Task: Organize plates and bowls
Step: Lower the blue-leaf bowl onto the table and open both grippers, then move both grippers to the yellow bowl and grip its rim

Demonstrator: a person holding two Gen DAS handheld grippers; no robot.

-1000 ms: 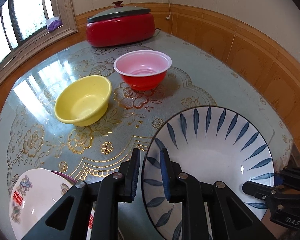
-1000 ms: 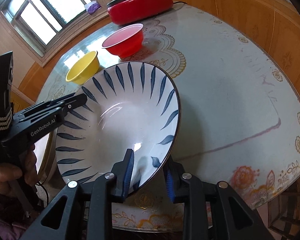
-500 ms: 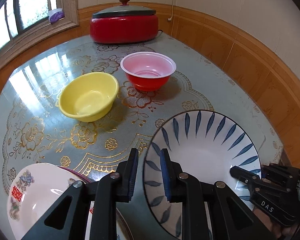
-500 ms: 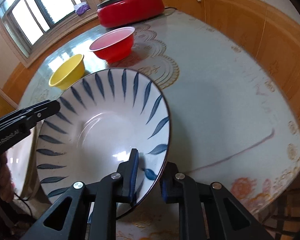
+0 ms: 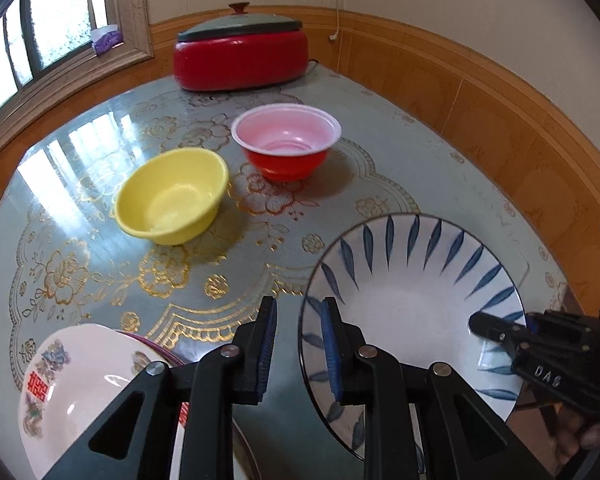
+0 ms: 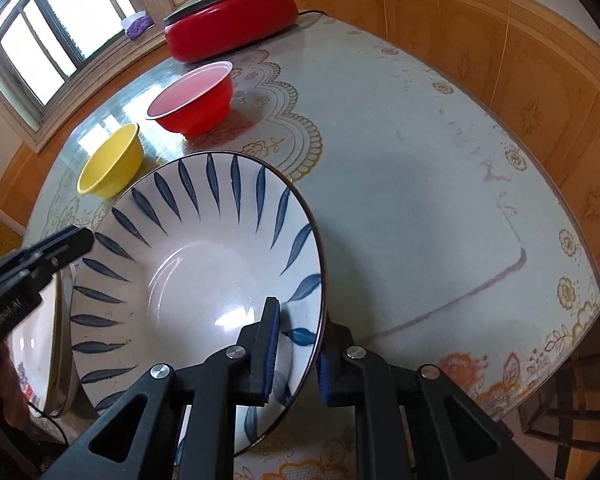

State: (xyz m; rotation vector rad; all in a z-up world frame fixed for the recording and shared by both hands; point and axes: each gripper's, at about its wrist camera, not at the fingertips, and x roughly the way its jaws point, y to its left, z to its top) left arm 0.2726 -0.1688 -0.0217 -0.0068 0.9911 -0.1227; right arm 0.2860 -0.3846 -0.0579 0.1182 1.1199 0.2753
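A wide white bowl with blue leaf strokes (image 5: 412, 300) hangs tilted over the table's near edge, held from both sides. My left gripper (image 5: 299, 344) is shut on its left rim, one pad inside and one outside. My right gripper (image 6: 298, 344) is shut on the right rim of the same bowl (image 6: 188, 248). The right gripper's black tip (image 5: 476, 324) shows at the bowl's far side in the left wrist view. A yellow bowl (image 5: 172, 194) and a red bowl with a pale inside (image 5: 286, 144) stand side by side further back.
A white bowl with flowers and red characters (image 5: 72, 380) sits on a stack at the near left, just left of my left gripper. A red electric pot with a grey lid (image 5: 240, 56) stands at the far edge. The glass-topped table (image 6: 420, 200) runs wide to the right.
The right gripper's jaws have narrowed onto the bowl's rim. The bowl has tilted and shifted a little in both views. The left grip looks the same.
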